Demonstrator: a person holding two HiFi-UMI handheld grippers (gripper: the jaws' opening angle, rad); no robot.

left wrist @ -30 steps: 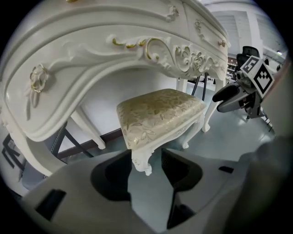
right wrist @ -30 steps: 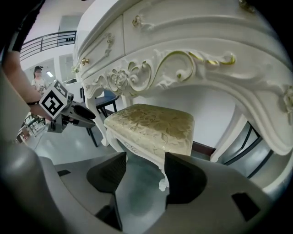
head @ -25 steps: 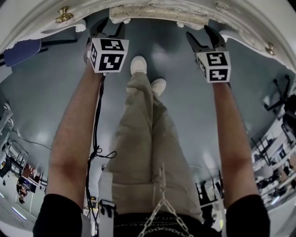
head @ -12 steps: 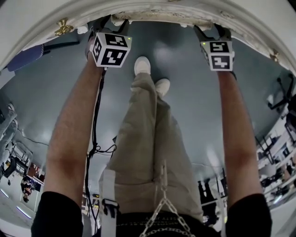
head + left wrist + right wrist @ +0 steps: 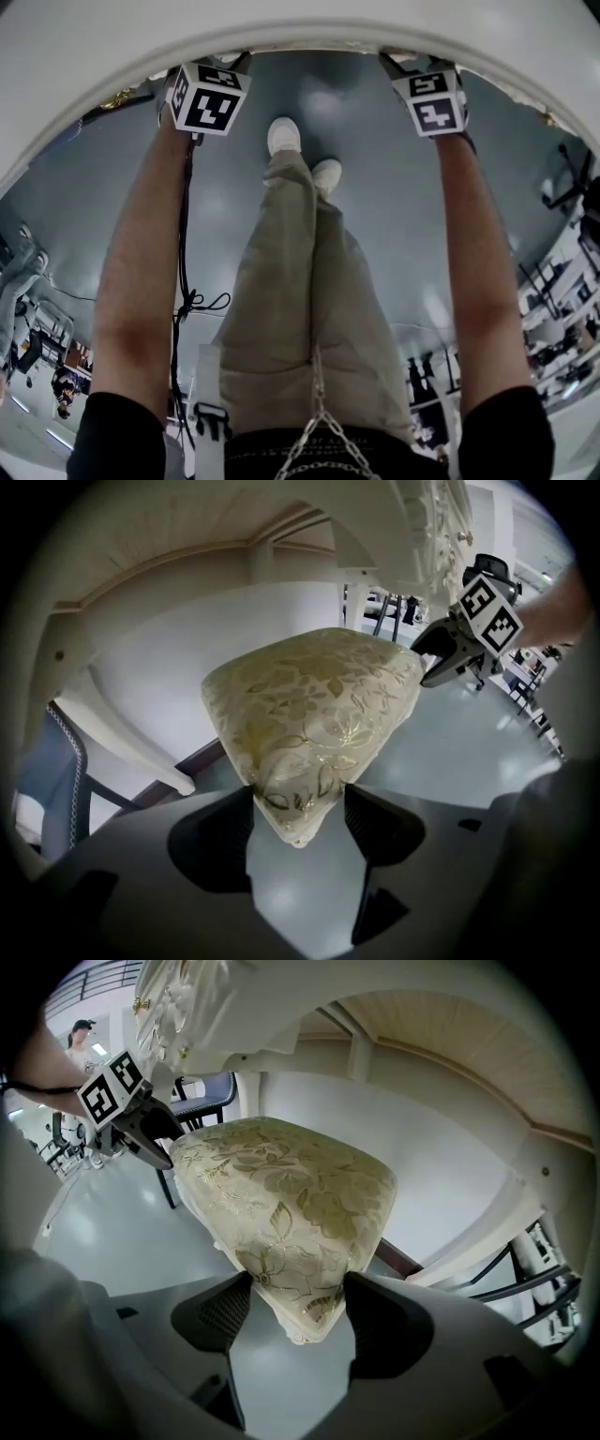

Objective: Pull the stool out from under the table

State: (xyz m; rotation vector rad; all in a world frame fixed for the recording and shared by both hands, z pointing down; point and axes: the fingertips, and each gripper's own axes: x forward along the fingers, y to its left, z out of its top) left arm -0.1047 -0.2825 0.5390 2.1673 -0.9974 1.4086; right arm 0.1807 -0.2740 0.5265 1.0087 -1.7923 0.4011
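The stool's gold floral cushion [image 5: 314, 700] [image 5: 281, 1180] sits under the white ornate table [image 5: 300, 28]. My left gripper [image 5: 298, 822] has one near corner of the cushion between its jaws, which are opening. The black pads [image 5: 220, 832] flank that corner at its edges. My right gripper [image 5: 289, 1312] stands the same way at the other near corner, its jaws also opening. Each gripper shows in the other's view, the right gripper [image 5: 450, 653] and the left gripper [image 5: 150, 1129] both at the cushion's side. In the head view only the marker cubes [image 5: 202, 98] [image 5: 431, 103] show; the fingertips are hidden under the table edge.
The person's legs and white shoes [image 5: 281, 136] stand on grey floor between the two arms. A blue-backed chair [image 5: 56, 761] is beside the table at left, and white table legs [image 5: 131, 752] frame the stool. A cable [image 5: 187, 300] hangs along the left arm.
Both grippers have moved forward under the table edge, so their jaws no longer show in the head view. The table rim now covers more of the top of that view.
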